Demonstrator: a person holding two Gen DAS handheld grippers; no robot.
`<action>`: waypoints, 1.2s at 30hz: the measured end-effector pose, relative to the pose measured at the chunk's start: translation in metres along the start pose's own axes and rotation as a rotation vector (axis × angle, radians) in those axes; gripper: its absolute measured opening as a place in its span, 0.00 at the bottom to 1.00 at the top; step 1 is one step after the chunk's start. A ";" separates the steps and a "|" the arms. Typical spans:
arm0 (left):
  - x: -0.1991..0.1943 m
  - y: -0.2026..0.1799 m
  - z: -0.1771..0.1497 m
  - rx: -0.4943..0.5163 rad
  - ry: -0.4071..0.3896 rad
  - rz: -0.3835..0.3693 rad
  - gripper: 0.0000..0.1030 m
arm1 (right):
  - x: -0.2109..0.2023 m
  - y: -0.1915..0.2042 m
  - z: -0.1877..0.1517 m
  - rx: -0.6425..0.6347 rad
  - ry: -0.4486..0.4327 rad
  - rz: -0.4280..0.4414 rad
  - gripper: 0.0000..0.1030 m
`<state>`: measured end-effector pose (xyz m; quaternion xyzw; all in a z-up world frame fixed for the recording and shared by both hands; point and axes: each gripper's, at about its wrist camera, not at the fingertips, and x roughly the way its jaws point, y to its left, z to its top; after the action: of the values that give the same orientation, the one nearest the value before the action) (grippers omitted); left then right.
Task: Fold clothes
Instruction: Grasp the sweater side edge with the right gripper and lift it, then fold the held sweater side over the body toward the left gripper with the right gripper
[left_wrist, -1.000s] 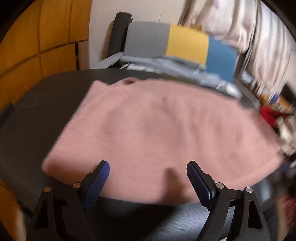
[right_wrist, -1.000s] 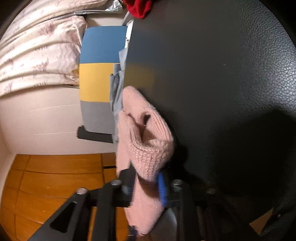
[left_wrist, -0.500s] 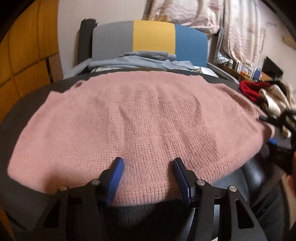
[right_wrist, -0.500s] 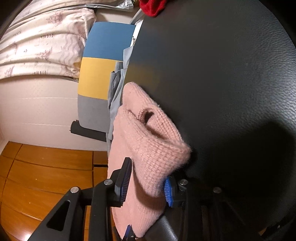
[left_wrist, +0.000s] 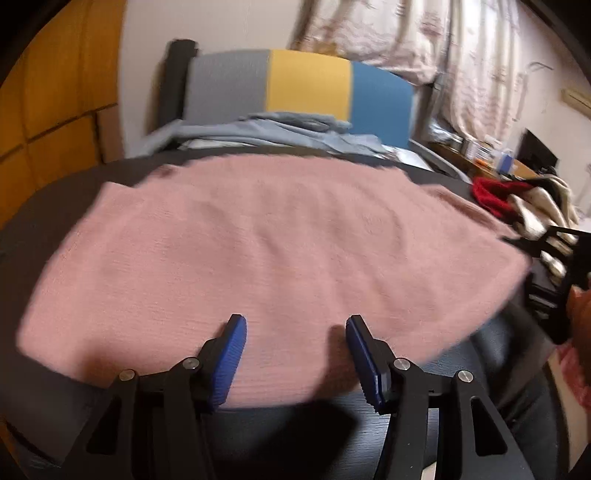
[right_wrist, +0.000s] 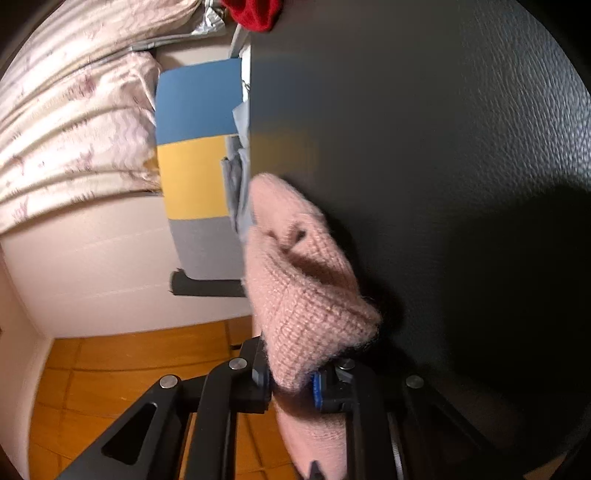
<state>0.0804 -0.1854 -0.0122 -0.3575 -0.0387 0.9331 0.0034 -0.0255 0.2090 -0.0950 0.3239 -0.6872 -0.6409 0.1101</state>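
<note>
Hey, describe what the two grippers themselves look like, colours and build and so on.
Both match. The left gripper has black plastic arms with triangular cut-outs, silver round pivot screws, and two fingers faced with ridged blue pads. The right gripper shows the same black frame, silver screws and blue pad. No cables or markings are visible.

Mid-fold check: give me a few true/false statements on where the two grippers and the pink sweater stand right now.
1. The right gripper has its jaws shut on the pink sweater. True.
2. The left gripper grips the sweater's hem. False: its jaws stand open over the near edge, holding nothing.
3. The sweater lies spread on a dark table. True.
4. A red garment lies on top of the sweater. False: it lies beyond the sweater's right end.
5. The chair behind the table is gray, yellow and blue. True.
</note>
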 end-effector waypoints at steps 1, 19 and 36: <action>-0.003 0.010 0.003 -0.012 -0.008 0.027 0.56 | -0.002 0.004 0.000 0.003 -0.005 0.012 0.14; -0.014 0.152 -0.036 -0.212 -0.052 0.180 0.70 | 0.140 0.175 -0.262 -0.965 0.476 0.060 0.12; -0.018 0.166 -0.048 -0.186 -0.084 0.058 0.72 | 0.210 0.054 -0.404 -1.472 0.879 -0.187 0.26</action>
<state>0.1290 -0.3479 -0.0481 -0.3178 -0.1148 0.9394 -0.0585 0.0259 -0.2430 -0.0363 0.4442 0.0375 -0.7460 0.4947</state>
